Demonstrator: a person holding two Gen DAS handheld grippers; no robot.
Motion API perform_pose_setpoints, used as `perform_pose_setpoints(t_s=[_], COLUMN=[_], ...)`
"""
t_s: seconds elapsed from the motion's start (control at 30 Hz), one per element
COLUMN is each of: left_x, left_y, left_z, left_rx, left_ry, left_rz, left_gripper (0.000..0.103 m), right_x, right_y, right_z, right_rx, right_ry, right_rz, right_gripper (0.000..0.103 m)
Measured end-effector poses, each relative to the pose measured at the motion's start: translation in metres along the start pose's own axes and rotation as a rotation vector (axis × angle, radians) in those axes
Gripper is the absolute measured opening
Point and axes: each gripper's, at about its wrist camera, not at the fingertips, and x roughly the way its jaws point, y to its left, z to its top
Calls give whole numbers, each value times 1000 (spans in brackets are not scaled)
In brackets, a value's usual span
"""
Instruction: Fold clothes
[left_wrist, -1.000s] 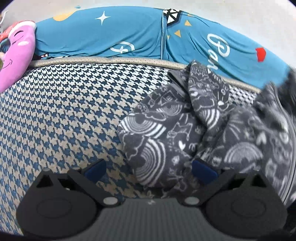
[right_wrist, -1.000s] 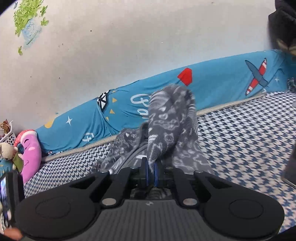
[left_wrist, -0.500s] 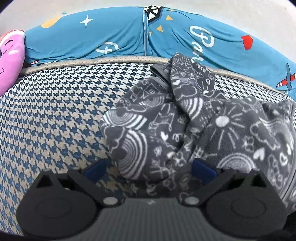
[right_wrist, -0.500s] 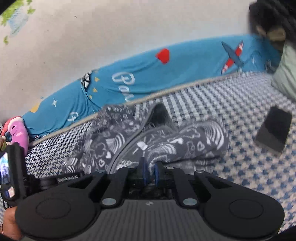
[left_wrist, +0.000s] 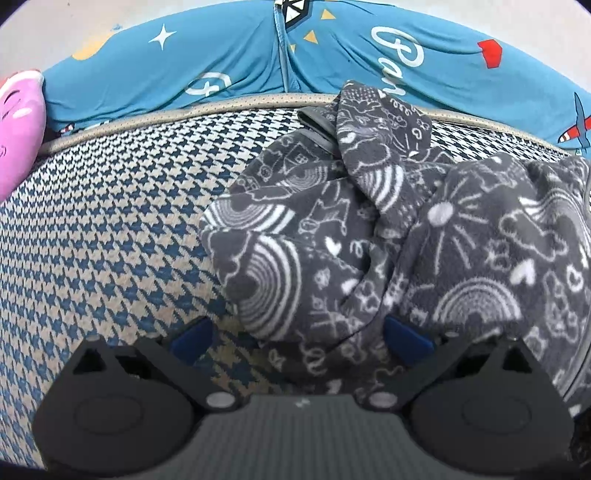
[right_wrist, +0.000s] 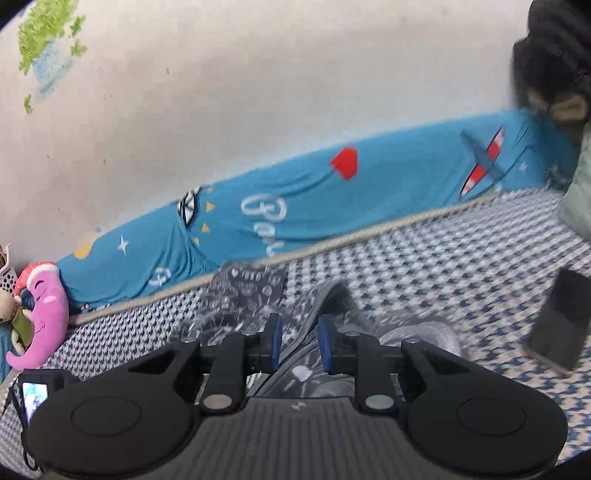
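Observation:
A dark grey fleece garment (left_wrist: 369, 236) with white doodle print lies crumpled on the houndstooth bed cover (left_wrist: 110, 229). My left gripper (left_wrist: 299, 338) is open, low over the garment's near edge, with cloth lying between its blue pads (left_wrist: 404, 338). In the right wrist view the same garment (right_wrist: 251, 291) lies below my right gripper (right_wrist: 297, 343), which is open with a narrow gap; a grey hem runs under the gap, not pinched.
A blue printed sheet (left_wrist: 229, 62) runs along the wall behind the bed. A pink plush toy (right_wrist: 42, 314) lies at the left end. A black phone (right_wrist: 559, 325) rests on the cover at the right. A dark plush (right_wrist: 550, 59) sits top right.
My right gripper lowered the cloth it was lifting onto the bed, then opened and let it go. The garment now lies heaped in front of the left gripper, which stayed open.

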Motion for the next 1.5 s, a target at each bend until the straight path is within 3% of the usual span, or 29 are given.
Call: perform_pose_setpoints(t_s=[0.2, 0.27, 0.53, 0.73, 0.83, 0.87, 0.93, 1.13, 1.33, 1.5], left_x=[0, 0, 4, 6, 9, 9, 10, 11, 0, -6], left_y=[4, 6, 5, 6, 6, 6, 5, 5, 6, 13], left_z=[1, 2, 7, 9, 11, 11, 12, 19, 36, 46], left_rx=[-15, -15, -14, -23, -25, -25, -24, -44, -91, -160], left_ry=[23, 26, 33, 45, 49, 51, 49, 45, -44, -65], left_rz=[-18, -21, -31, -44, -46, -48, -47, -56, -92, -139], left_gripper=[103, 103, 103, 103, 103, 103, 103, 103, 103, 103], right_x=[44, 57, 109, 141, 150, 151, 152, 132, 96, 91], right_y=[0, -2, -22, -24, -24, -24, -24, -14, -4, 6], right_z=[3, 6, 14, 10, 6, 6, 7, 23, 58, 71], right_rx=[17, 24, 154, 183, 203, 211, 225, 199, 201, 123], right_ry=[63, 78, 175, 240, 248, 240, 221, 93, -124, -125], right_rz=[11, 5, -17, 40, 69, 84, 103, 132, 177, 41], right_gripper=[33, 42, 54, 53, 38, 27, 22, 19, 18, 24])
